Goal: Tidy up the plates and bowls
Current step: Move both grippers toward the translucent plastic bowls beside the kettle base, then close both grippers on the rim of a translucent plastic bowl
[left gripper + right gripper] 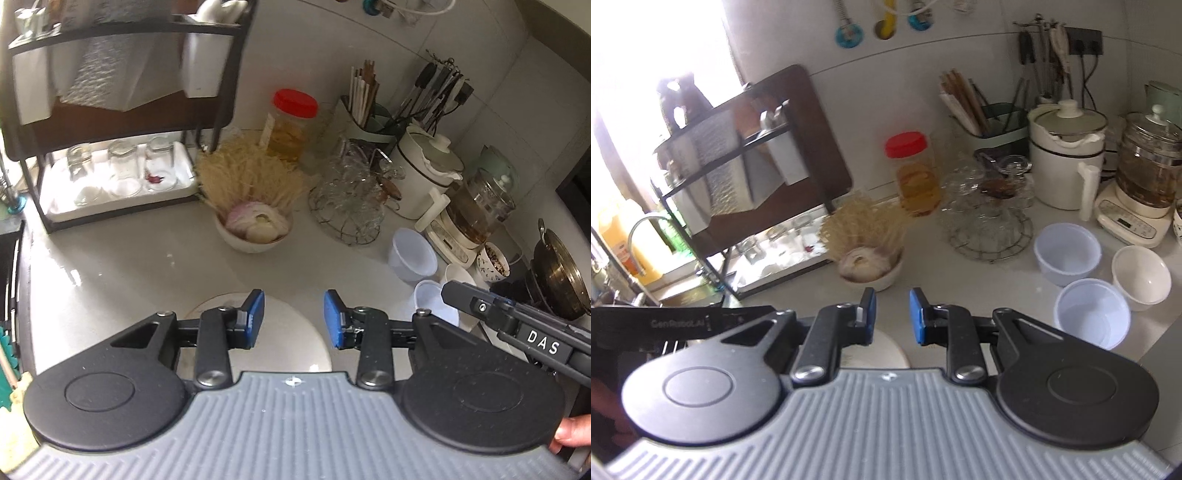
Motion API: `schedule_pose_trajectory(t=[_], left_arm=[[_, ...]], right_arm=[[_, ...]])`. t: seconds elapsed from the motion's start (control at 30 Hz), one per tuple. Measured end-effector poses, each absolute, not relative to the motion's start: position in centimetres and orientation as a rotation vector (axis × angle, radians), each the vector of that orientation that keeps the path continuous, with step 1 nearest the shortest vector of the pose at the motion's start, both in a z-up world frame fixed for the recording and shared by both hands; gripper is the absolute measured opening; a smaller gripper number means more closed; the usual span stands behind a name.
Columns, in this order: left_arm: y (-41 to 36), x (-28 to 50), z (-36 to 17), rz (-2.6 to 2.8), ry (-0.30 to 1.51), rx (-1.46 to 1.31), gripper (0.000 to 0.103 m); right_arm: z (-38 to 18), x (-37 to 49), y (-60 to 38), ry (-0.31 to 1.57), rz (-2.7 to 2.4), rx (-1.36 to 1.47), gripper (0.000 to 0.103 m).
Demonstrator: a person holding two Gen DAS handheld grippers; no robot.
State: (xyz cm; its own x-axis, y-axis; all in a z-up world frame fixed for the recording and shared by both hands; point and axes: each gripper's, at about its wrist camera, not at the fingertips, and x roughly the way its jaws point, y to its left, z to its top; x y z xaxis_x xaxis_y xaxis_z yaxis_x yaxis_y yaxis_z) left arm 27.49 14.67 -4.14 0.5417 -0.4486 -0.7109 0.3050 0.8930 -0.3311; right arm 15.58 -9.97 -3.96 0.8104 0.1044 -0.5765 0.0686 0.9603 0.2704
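A white plate [291,332] lies on the grey counter right under my left gripper [293,319], which is open and empty above it. The plate's edge also shows in the right wrist view [890,350] below my right gripper [892,315], which is open and empty. Two pale blue plastic bowls [1067,251] [1091,317] and a white bowl [1141,275] stand to the right of my right gripper. In the left wrist view one blue bowl [413,254] stands at the right, and the right gripper's body [517,325] reaches in there.
A white bowl of onion and garlic [255,229] with dry noodles stands ahead. A black shelf rack [110,122] with glasses is at the left, a wire basket of glasses [347,203], a red-lidded jar [291,125], kettles and a wok [557,277] at the right. The sink tap [646,236] is far left.
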Motion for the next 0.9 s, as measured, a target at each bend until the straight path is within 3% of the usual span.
schedule_pose_trajectory(t=[0.5, 0.63, 0.9], left_arm=[[0.0, 25.9, -6.5, -0.448, 0.975, -0.147, 0.043], [-3.2, 25.7, -8.4, -0.455, 1.017, -0.124, 0.053], [-8.3, 25.9, -14.0, -0.469, 1.052, -0.090, 0.058]], right_arm=[[-7.6, 13.5, -23.4, 0.665, -0.048, 0.328, 0.025], [-9.5, 12.5, -26.7, 0.653, -0.078, 0.364, 0.051], [-14.6, 11.2, -32.1, 0.619, -0.123, 0.435, 0.051]])
